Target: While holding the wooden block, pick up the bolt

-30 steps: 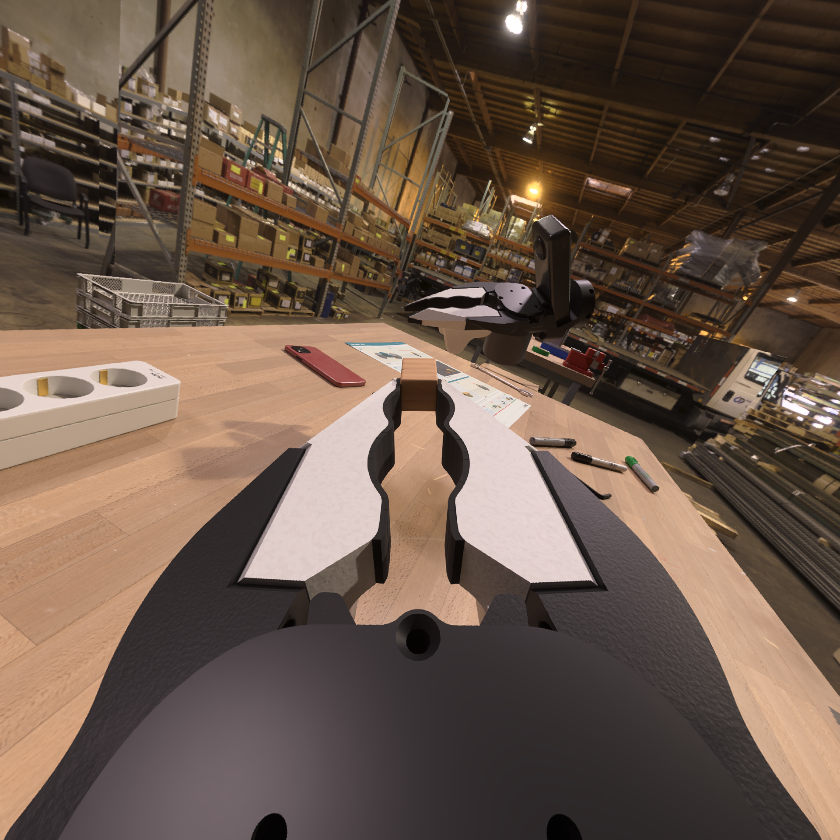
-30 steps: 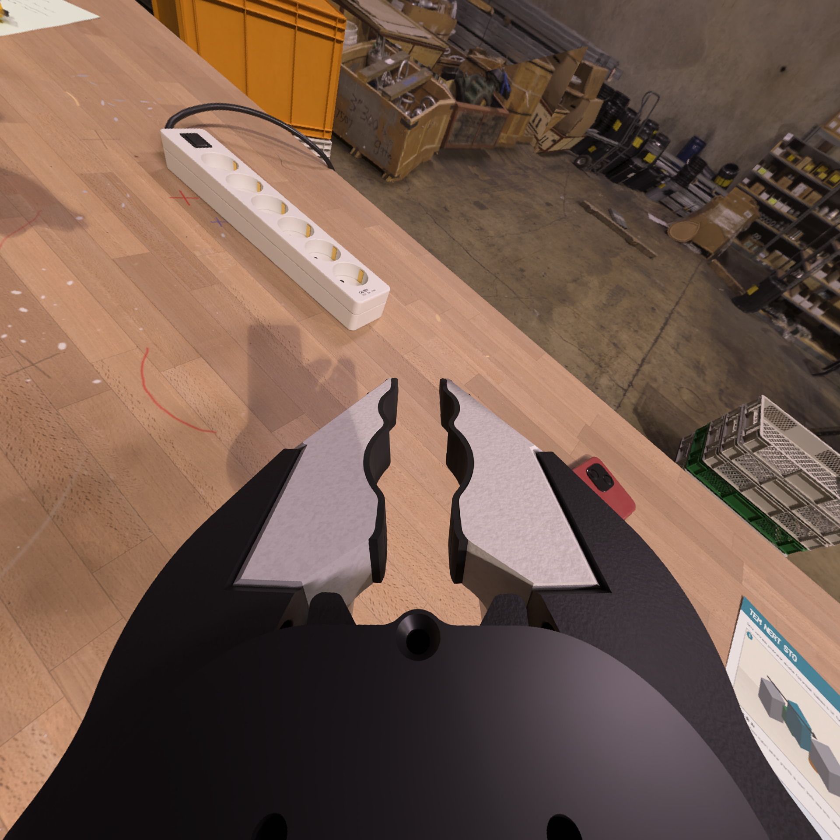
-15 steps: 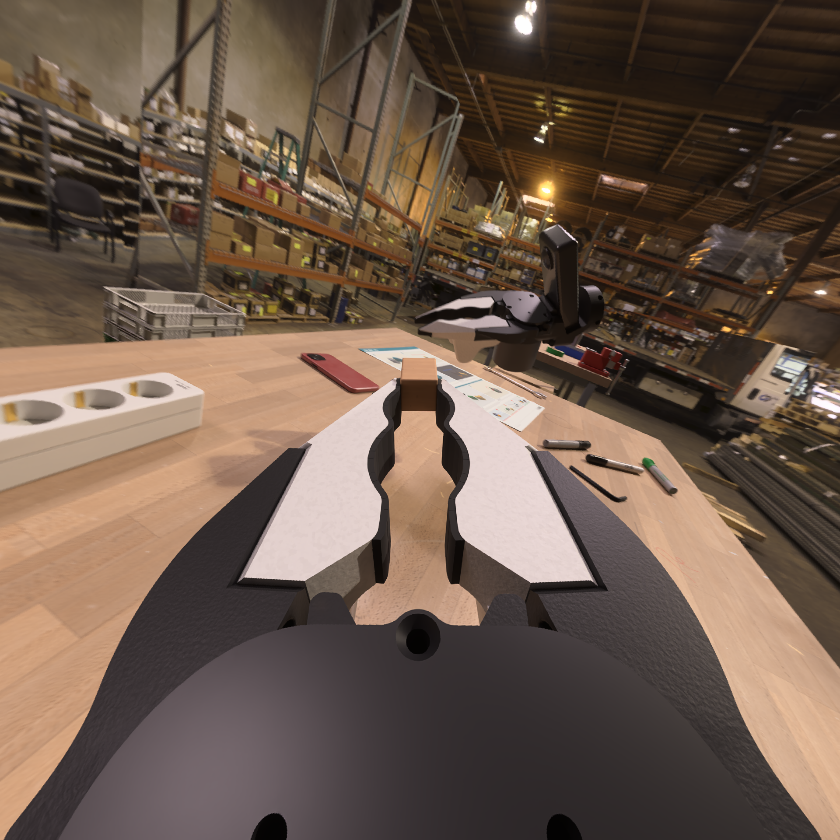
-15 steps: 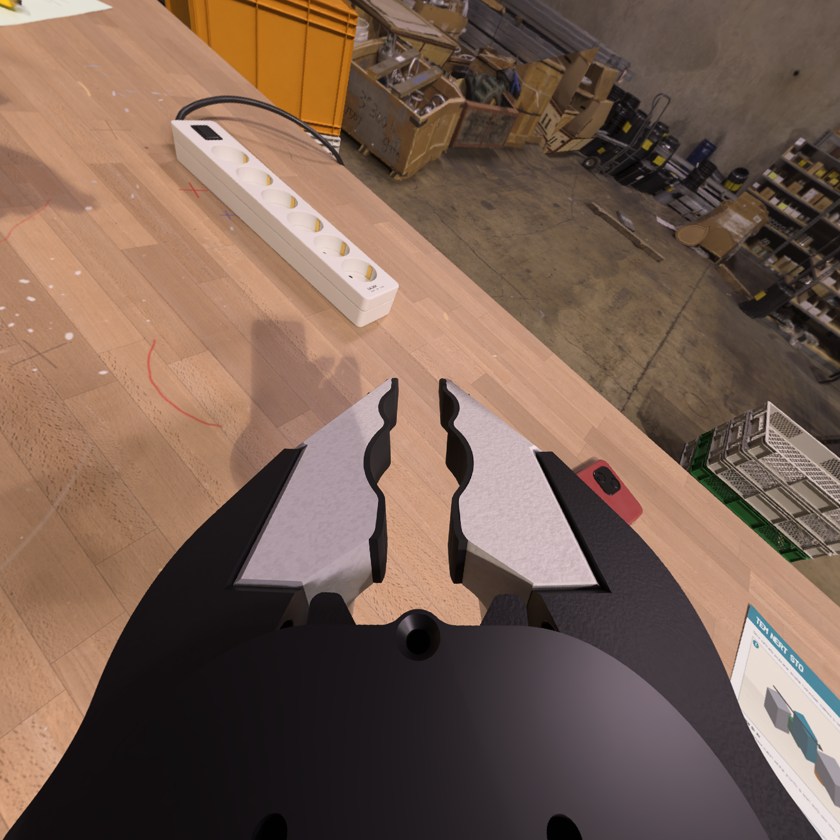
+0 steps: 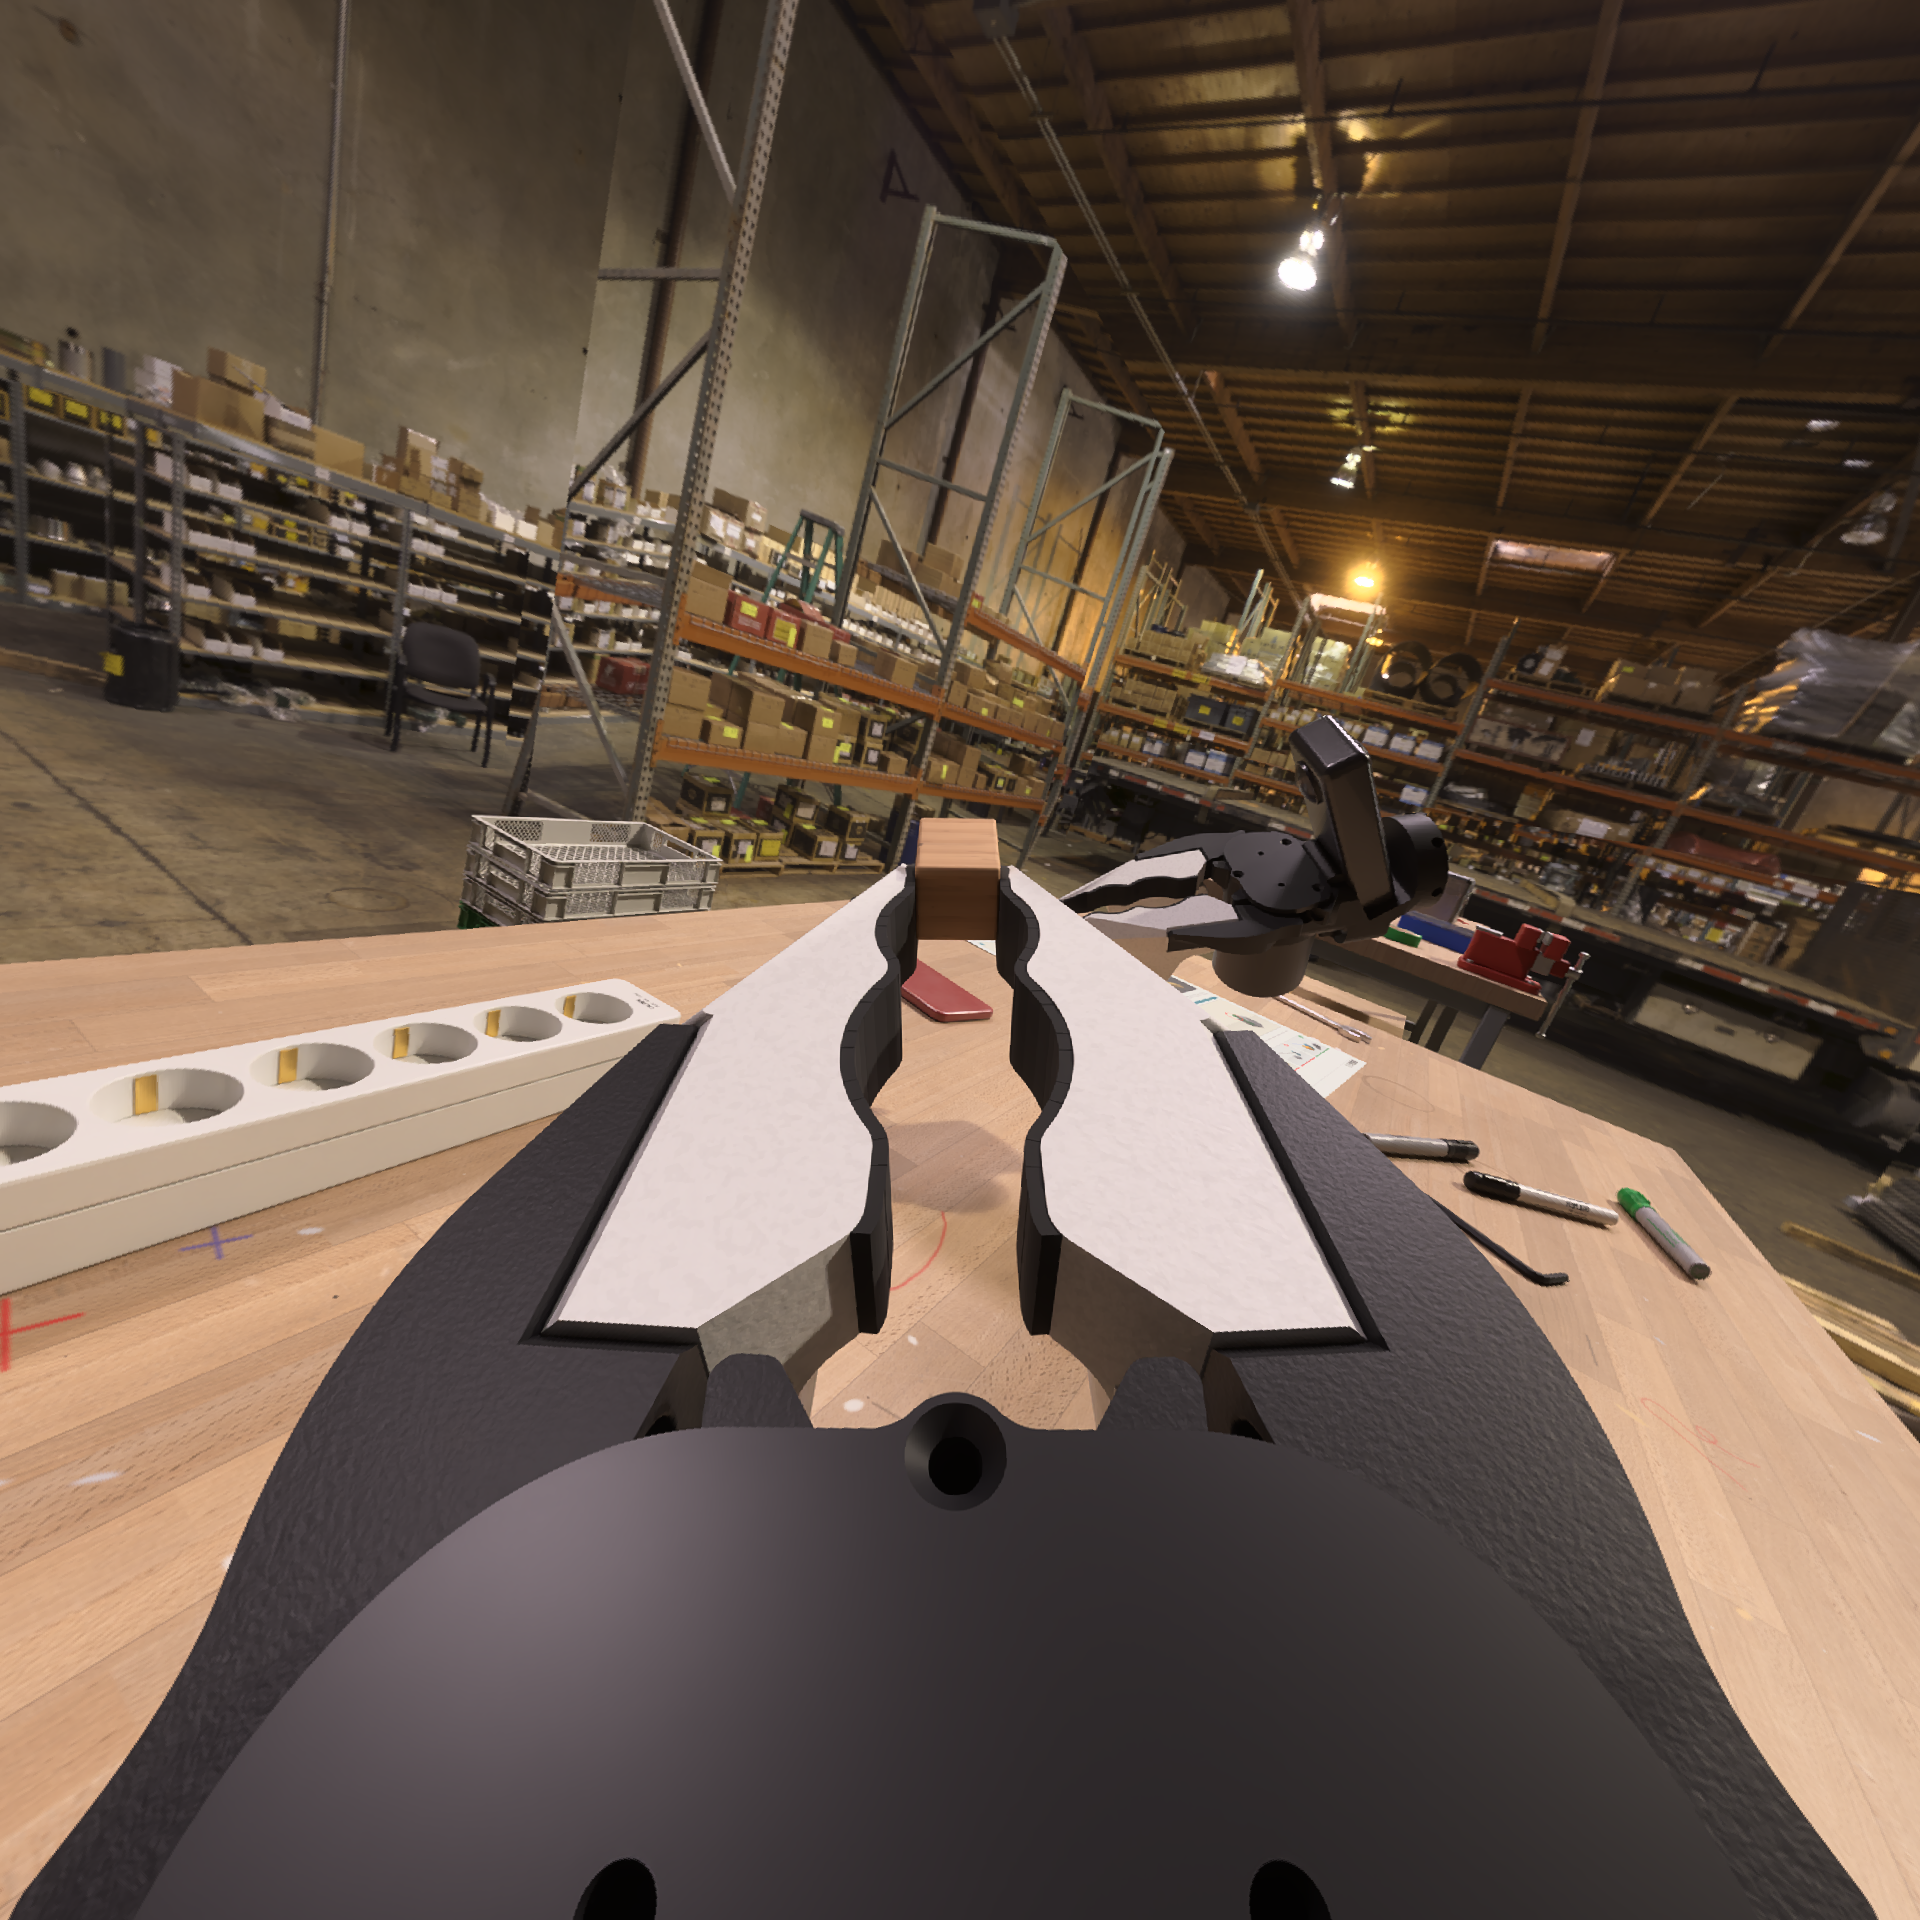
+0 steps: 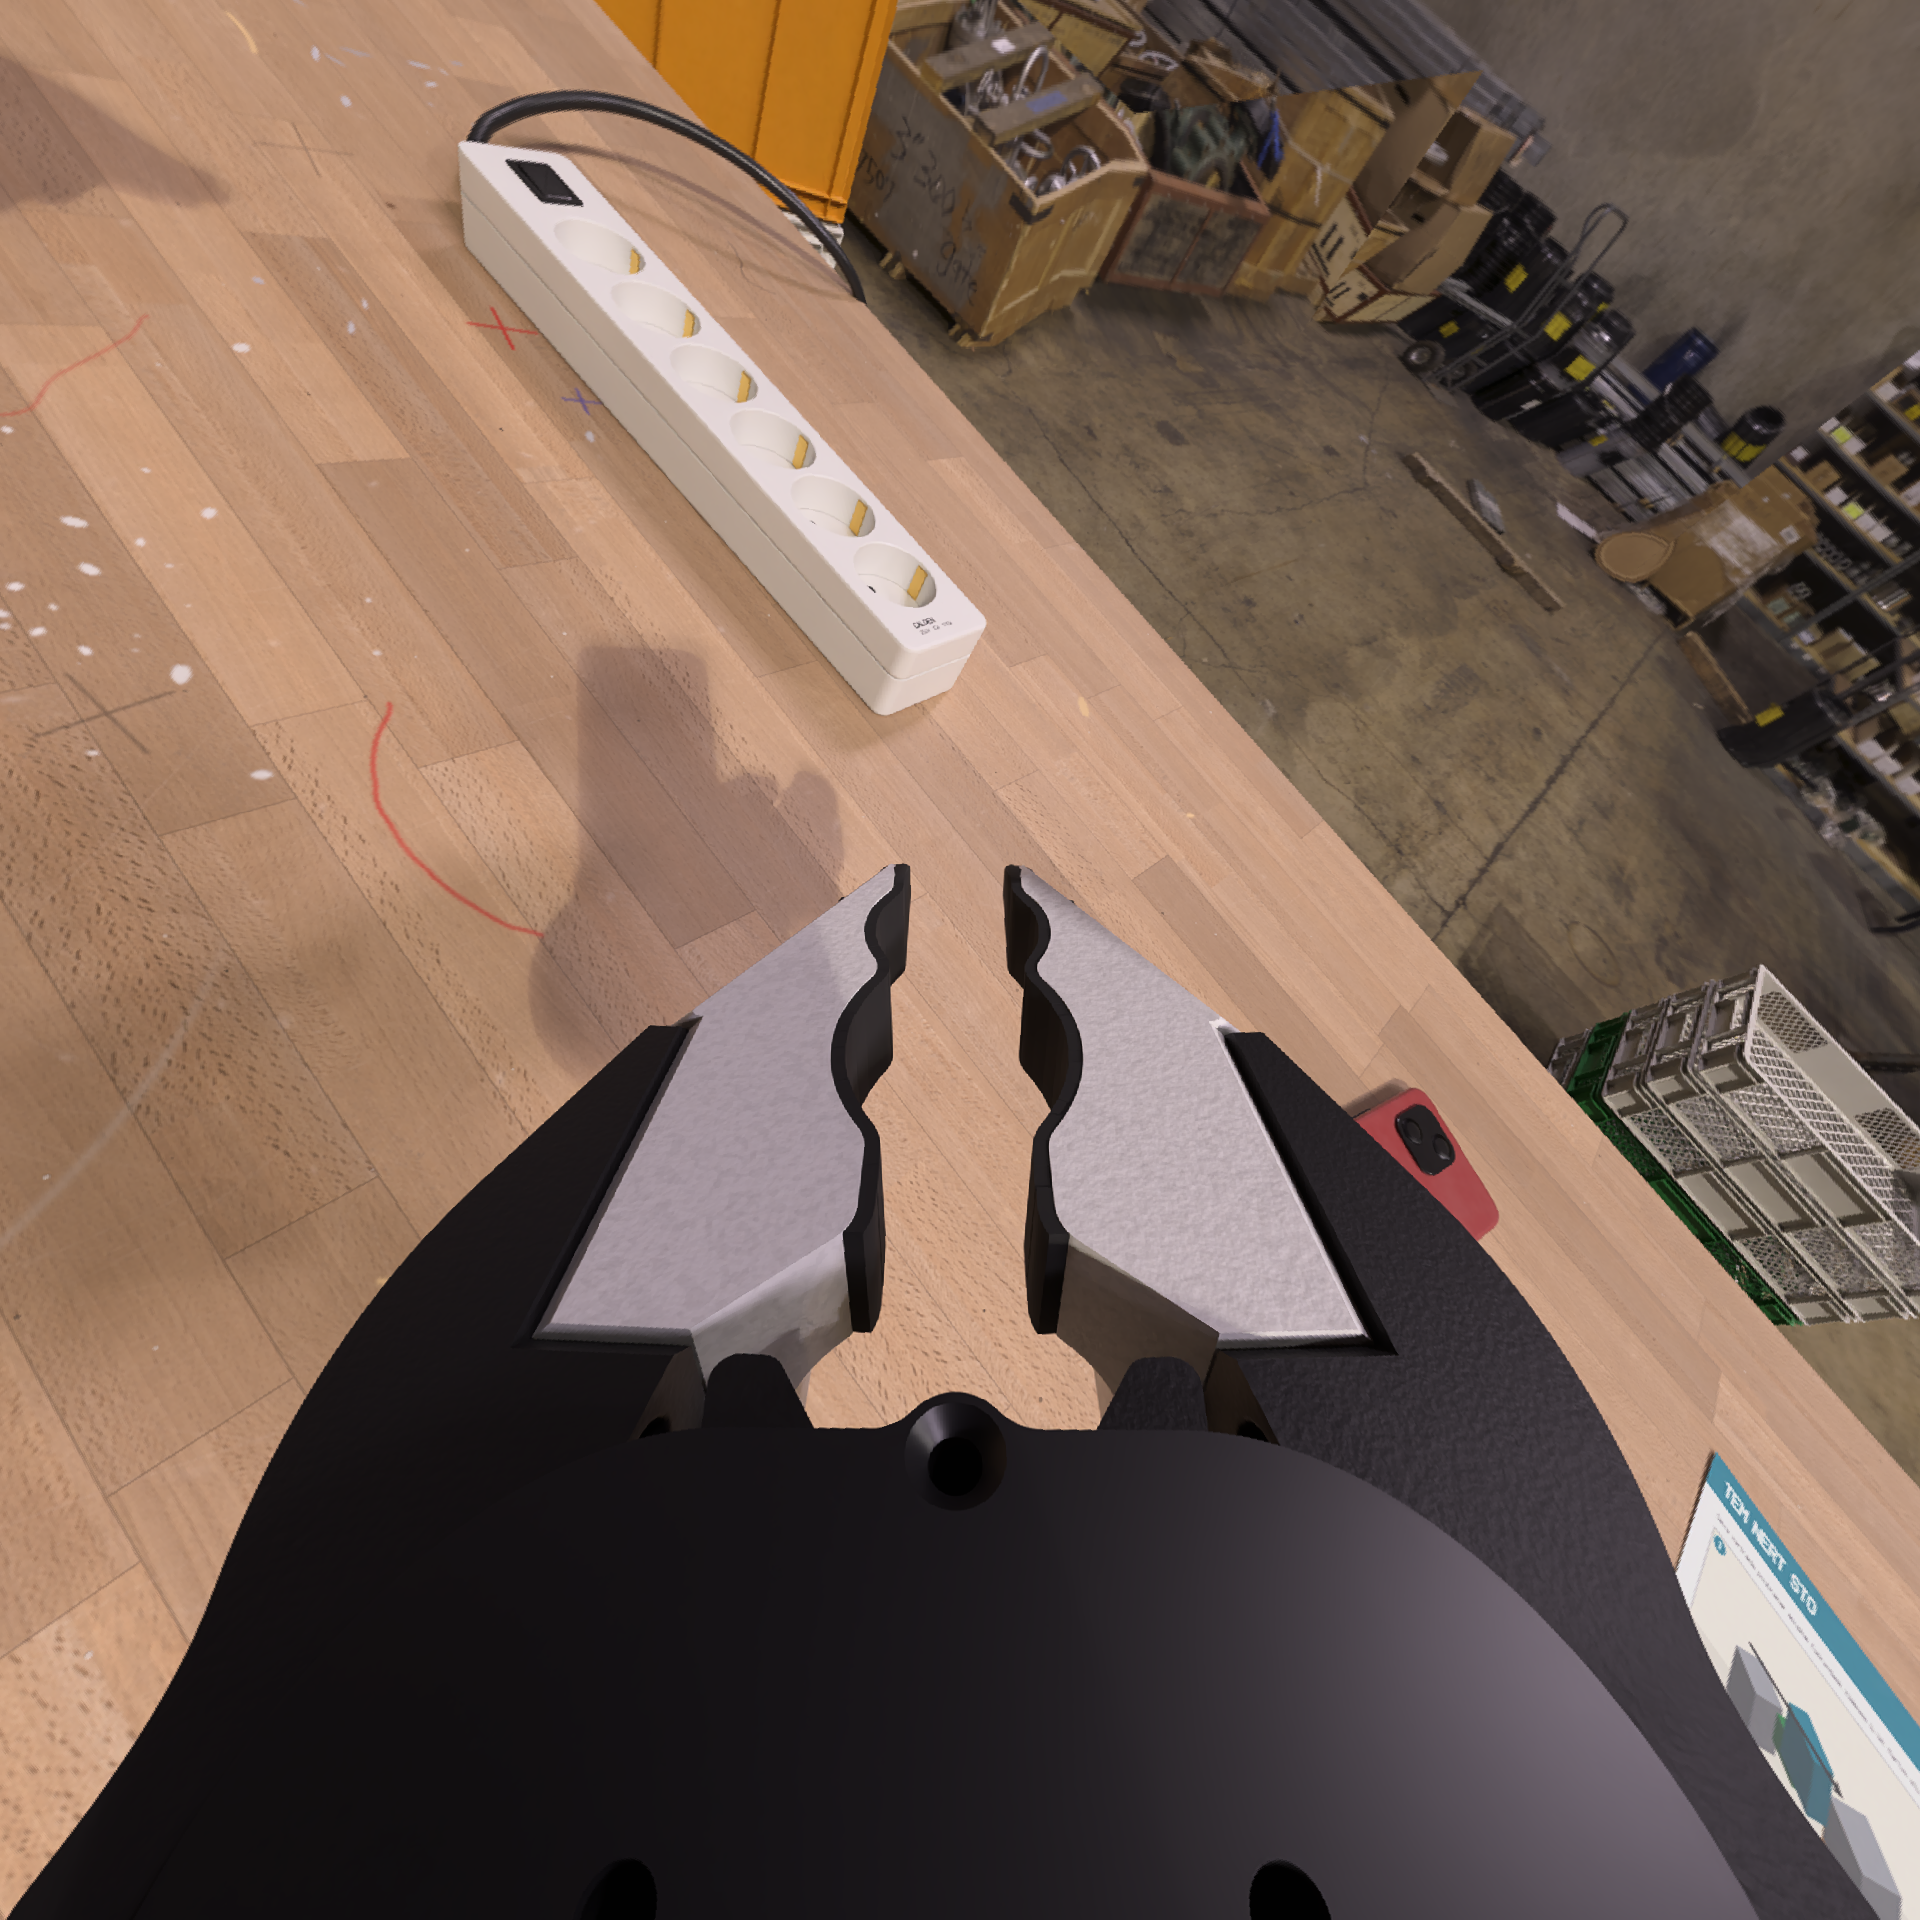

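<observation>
My left gripper (image 5: 957, 896) is shut on a small wooden block (image 5: 957, 878), held between its fingertips well above the wooden table (image 5: 260, 1455). My right gripper (image 6: 956, 883) is open and empty, hovering over the table (image 6: 260, 987) and pointing down at bare wood. It also shows in the left wrist view (image 5: 1101, 902), ahead and to the right of the block, at about the same height. No bolt shows in either view.
A white power strip (image 5: 312, 1081) (image 6: 727, 416) lies at the left. A red phone (image 5: 943, 1000) (image 6: 1439, 1164), a leaflet (image 5: 1288, 1049) (image 6: 1808, 1704), markers (image 5: 1538, 1200) and a black hex key (image 5: 1507, 1247) lie on the table. The table edge (image 6: 1195, 831) runs near the strip.
My left gripper has lifted and tilted upward with the block, which now stands against the shelves. More of the power strip shows. My right gripper has drifted only slightly and stays open.
</observation>
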You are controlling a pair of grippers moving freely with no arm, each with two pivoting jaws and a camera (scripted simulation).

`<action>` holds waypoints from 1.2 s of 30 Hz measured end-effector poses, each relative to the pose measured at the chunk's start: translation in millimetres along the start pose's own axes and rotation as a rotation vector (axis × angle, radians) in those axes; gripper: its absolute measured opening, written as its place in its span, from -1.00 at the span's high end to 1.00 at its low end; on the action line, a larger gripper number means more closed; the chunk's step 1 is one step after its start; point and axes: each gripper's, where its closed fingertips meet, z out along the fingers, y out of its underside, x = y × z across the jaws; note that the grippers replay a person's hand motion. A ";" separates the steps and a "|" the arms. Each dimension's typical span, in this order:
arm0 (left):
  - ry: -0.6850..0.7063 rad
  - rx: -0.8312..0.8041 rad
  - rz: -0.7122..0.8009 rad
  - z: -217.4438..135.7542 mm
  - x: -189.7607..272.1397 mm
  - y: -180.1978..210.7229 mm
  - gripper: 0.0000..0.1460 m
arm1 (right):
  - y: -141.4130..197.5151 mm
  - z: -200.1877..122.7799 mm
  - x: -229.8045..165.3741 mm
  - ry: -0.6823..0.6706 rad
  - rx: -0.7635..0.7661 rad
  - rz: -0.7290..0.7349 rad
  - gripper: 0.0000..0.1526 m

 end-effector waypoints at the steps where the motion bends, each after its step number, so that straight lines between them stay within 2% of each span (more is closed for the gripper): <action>1: -0.002 0.001 0.001 -0.6 -0.5 -0.6 0.82 | 0.2 1.0 -1.1 -0.002 -0.003 -0.004 0.77; 14: -0.018 0.010 0.010 -4.3 -3.8 -4.3 0.82 | 4.4 8.5 -10.0 -0.031 -0.033 -0.029 0.74; 21: -0.022 0.015 0.012 -6.1 -4.6 -6.4 0.82 | 4.8 8.1 -10.1 -0.033 -0.033 -0.030 0.48; 31: -0.024 0.016 0.013 -6.9 -5.1 -7.1 0.82 | 4.7 9.4 -14.4 -0.047 -0.036 -0.042 0.48; 36: -0.024 0.013 0.013 -6.4 -5.3 -6.2 0.82 | -1.4 10.7 -29.1 -0.098 -0.023 -0.065 0.49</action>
